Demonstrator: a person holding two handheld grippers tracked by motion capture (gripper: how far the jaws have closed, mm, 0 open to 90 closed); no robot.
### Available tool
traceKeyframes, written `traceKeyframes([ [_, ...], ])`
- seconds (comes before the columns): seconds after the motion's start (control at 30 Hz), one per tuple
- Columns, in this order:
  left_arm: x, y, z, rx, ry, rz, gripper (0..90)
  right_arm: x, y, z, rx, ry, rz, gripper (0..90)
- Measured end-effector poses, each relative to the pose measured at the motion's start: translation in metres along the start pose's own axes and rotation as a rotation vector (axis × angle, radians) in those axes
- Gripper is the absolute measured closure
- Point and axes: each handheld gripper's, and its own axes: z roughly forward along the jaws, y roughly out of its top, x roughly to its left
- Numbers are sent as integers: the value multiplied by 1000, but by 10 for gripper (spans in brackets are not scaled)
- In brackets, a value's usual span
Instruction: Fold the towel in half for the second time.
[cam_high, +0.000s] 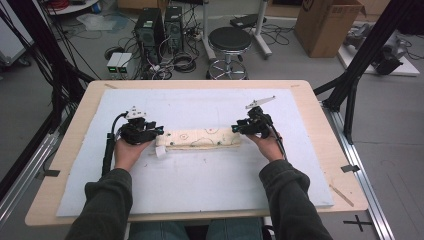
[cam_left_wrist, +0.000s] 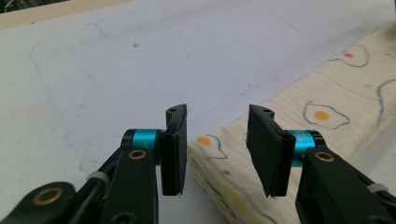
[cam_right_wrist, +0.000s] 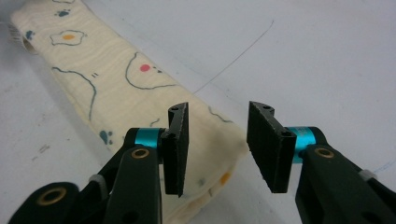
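Your forearms come in from the near edge of the table (cam_high: 60, 185), sleeves over the pale blue-white mat (cam_high: 200, 175) that covers most of the top. Your left gripper (cam_high: 156, 131) sits at one end of the folded cloth (cam_high: 200, 138), and your right gripper (cam_high: 235, 128) sits at the other end, so the cloth lies stretched between them across the middle of the mat.

In the left gripper view, your left gripper (cam_left_wrist: 217, 149) has its fingers (cam_left_wrist: 175, 149) spread, with the rounded end of the cloth (cam_left_wrist: 289, 126) lying in the gap between them; neither finger presses on it. In the right gripper view, your right gripper (cam_right_wrist: 217, 147) is likewise spread wide, its fingers (cam_right_wrist: 177, 149) standing over the near end of the cloth (cam_right_wrist: 116, 79), which runs away toward the upper left.

The cloth is cream with fried-egg and paw prints, folded into a long narrow strip and lying flat. A small white tag (cam_high: 160, 152) sticks out near its left end.

Beyond the table, a black stool (cam_high: 229, 41), two computer towers (cam_high: 159, 27) and a cardboard box (cam_high: 327, 25) stand on the floor.
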Motion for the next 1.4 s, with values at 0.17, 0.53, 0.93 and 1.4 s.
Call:
traceKeyframes([
  [0.17, -6, 2, -4, -8, -33, 7, 556, 4, 2, -8, -30, 1, 1, 549],
  [0.53, -5, 5, -13, -32, -42, -10, 540, 7, 4, -12, -49, -3, 1, 512],
  [0.93, -17, 4, -9, 2, -115, 39, 551, 12, 1, -1, -28, 13, 0, 499],
  [1.4, -24, -18, 10, 163, -120, 88, 598, 23, -8, 19, 162, 44, -52, 504],
])
